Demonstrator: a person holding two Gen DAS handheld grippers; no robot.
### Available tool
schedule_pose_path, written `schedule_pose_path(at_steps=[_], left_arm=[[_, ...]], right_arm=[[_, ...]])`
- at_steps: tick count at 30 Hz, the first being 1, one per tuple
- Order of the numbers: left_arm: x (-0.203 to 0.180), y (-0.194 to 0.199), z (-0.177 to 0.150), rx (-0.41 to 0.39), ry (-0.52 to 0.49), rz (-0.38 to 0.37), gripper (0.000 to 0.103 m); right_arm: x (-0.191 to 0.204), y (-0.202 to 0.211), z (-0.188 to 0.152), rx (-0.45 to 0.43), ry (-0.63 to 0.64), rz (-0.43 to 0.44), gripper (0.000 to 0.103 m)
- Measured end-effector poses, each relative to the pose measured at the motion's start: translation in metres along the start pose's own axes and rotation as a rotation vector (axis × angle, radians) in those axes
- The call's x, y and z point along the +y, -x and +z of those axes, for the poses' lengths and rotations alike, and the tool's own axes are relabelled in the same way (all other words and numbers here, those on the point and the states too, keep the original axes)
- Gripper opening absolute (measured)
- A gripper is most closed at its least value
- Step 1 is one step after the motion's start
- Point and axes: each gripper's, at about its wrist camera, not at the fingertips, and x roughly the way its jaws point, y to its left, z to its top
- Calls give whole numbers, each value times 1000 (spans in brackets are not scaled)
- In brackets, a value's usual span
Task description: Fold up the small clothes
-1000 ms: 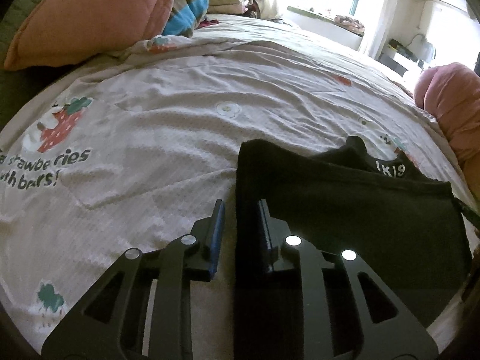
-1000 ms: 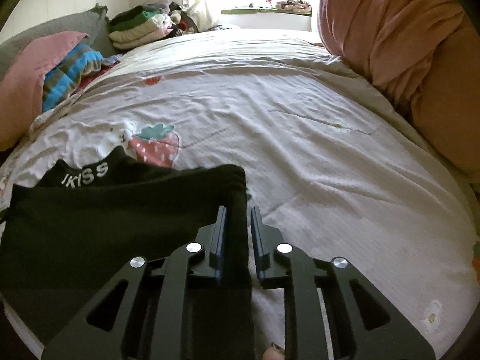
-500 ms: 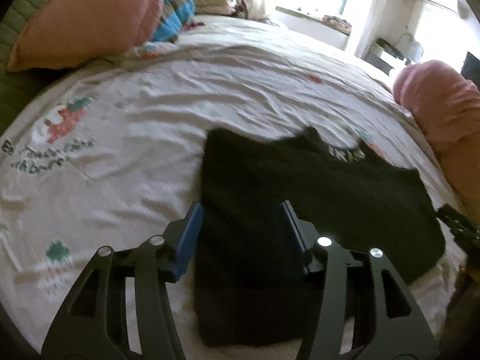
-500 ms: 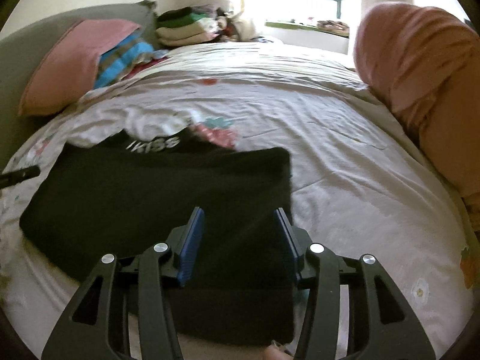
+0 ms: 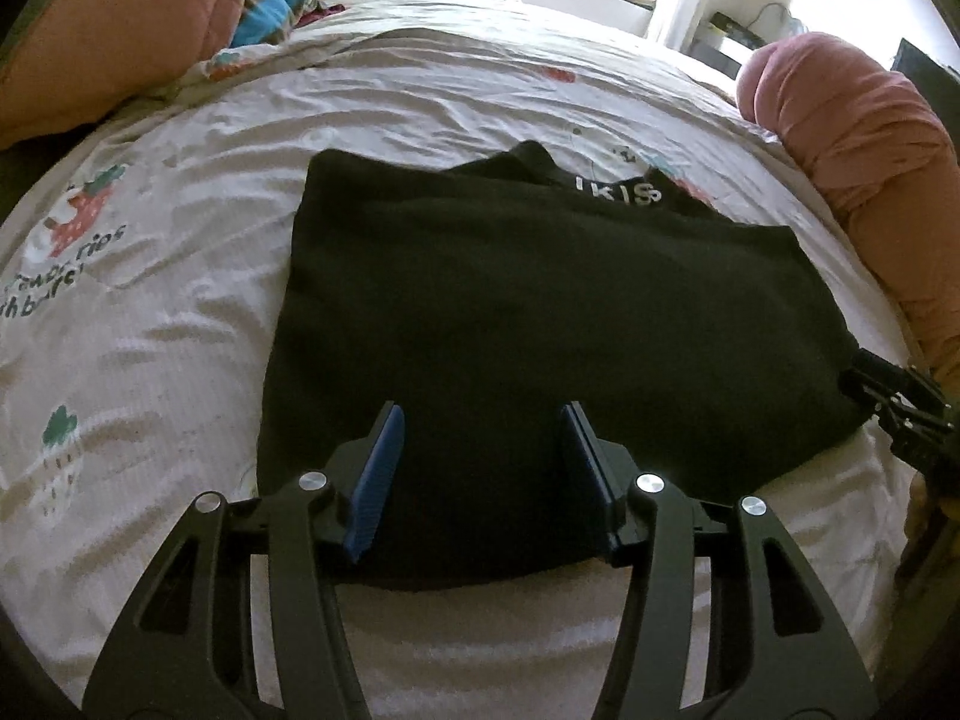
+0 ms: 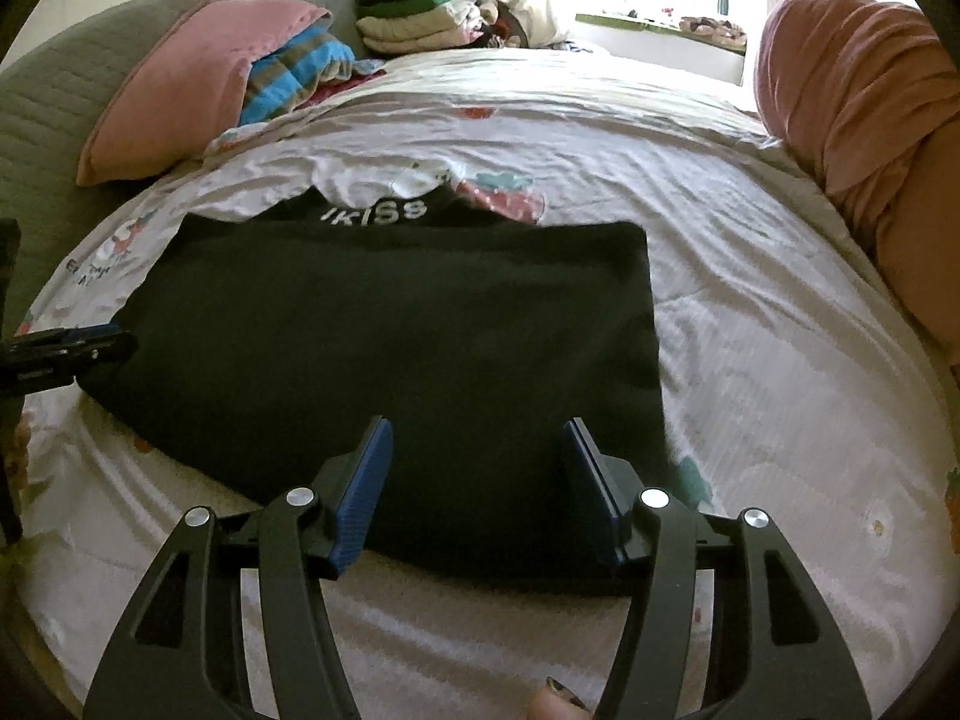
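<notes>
Across the middle of both wrist views, lying flat on the strawberry-print bedsheet [image 5: 180, 312]: a folded black garment [image 5: 540, 324], white lettering on its waistband [image 6: 375, 213] peeking out past the far edge. Running straight along the garment's left edge in the left view and its right edge in the right view, with the near hem curving just under the tools. Hovering low over that near hem, the left gripper [image 5: 483, 474], pads spread and pinching nothing. Widening at lower centre of the right view, the right gripper [image 6: 477, 480], jaws opening, cloth below them but apparently not pressed, though contact is hard to judge. Leaving bare sheet open on both sides and beyond. Crowding the upper left, a pink pillow [image 6: 198, 78] and a stack of folded clothes [image 6: 420, 21]; bulging along the right edge, a rolled pink blanket [image 6: 864, 96].
</notes>
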Motion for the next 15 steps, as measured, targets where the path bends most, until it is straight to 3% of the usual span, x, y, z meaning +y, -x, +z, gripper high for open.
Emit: schedule_pose_path(at_steps=[4,15], left_arm=[[2,-1,-7,13,17,-1,51],[1,-1,-17,23,15,9,52]], right_arm=[[-4,-8,-10,73,-21,-24,63],[-9,-3,-27,93,-53,-13,64]])
